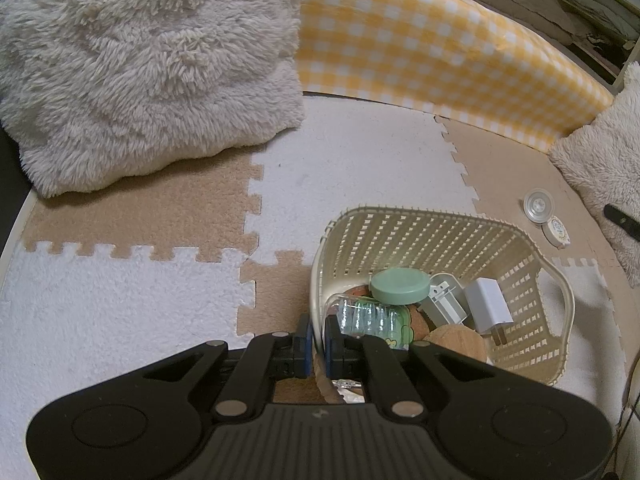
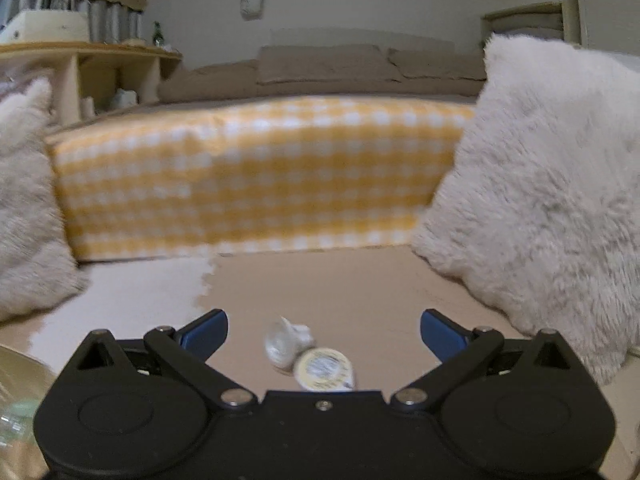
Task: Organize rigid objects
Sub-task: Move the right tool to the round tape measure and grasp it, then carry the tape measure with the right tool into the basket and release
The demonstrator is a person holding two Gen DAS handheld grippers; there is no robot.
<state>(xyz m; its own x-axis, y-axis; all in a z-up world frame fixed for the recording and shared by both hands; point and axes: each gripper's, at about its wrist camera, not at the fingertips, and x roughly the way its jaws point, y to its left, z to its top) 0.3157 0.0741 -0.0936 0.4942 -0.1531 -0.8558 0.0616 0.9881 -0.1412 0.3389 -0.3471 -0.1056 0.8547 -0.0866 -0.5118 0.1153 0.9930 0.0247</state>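
A cream slotted basket point(image 1: 400, 236) sits on the foam floor mat. It holds a green round lid point(image 1: 399, 285), a clear ribbed box point(image 1: 370, 316), a grey plug part point(image 1: 444, 300), a white charger point(image 1: 490, 306) and a cork piece point(image 1: 456, 342). My left gripper point(image 1: 317, 342) is shut on the basket's near left rim. Two small round portion cups point(image 1: 546, 216) lie on the mat to the right of the basket. They also show in the right wrist view point(image 2: 308, 356), between and just ahead of the fingers. My right gripper point(image 2: 324, 334) is open above them.
A fluffy white cushion point(image 1: 140, 72) lies at the back left and another point(image 2: 552, 200) to the right of the cups. A yellow checked mattress edge point(image 1: 440, 52) closes off the back. A wooden shelf unit point(image 2: 88, 68) stands far left.
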